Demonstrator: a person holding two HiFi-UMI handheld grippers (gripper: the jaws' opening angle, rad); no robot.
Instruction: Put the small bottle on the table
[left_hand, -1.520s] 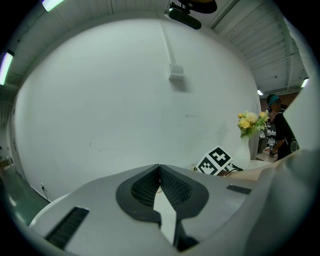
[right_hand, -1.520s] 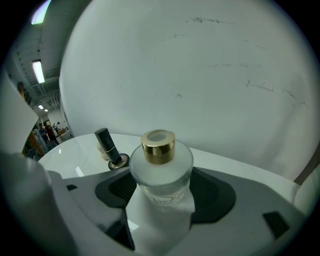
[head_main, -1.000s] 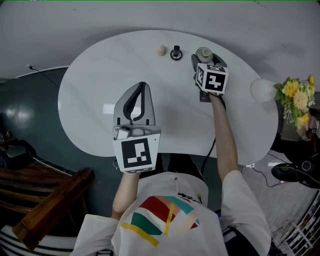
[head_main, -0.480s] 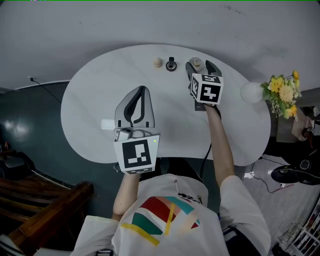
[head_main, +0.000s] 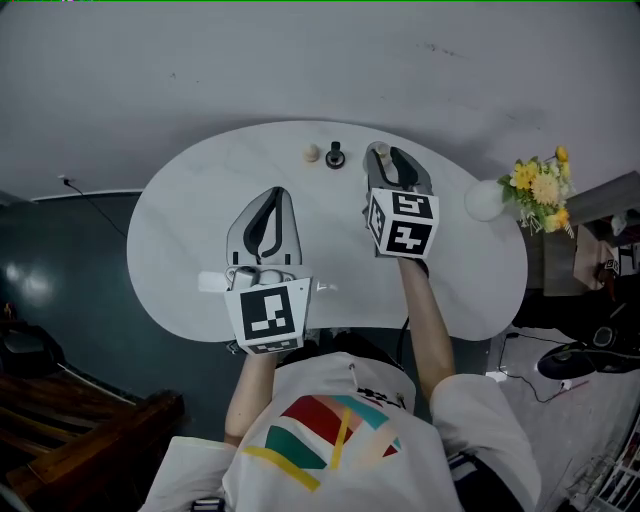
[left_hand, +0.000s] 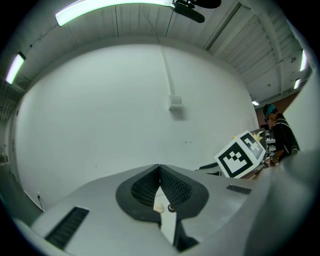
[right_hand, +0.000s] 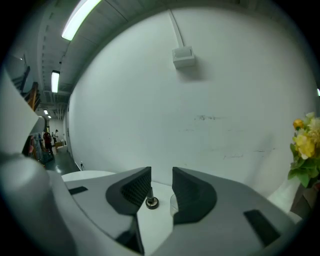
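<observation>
The small bottle (head_main: 377, 152), greyish with a round top, stands on the white oval table (head_main: 170, 235) right at the tips of my right gripper (head_main: 392, 160). In the right gripper view its clear rim (right_hand: 172, 204) peeks out beside the right jaw. My right gripper (right_hand: 161, 176) has its jaws closing, with a gap still between them; no pad presses on anything. My left gripper (head_main: 277, 195) hovers over the table's middle left, shut and holding nothing. In the left gripper view its jaws (left_hand: 160, 170) meet at the tip.
A small black stand-like object (head_main: 335, 156) and a small beige piece (head_main: 312, 153) sit at the table's far edge, left of the bottle; the black one (right_hand: 151, 201) shows between the right jaws, farther off. A white vase (head_main: 484, 200) with yellow flowers (head_main: 537, 185) stands at the right. A white wall is beyond.
The right gripper has drawn back from the bottle toward the person, and its jaws have narrowed. The bottle stays in place on the table. The left gripper has barely moved.
</observation>
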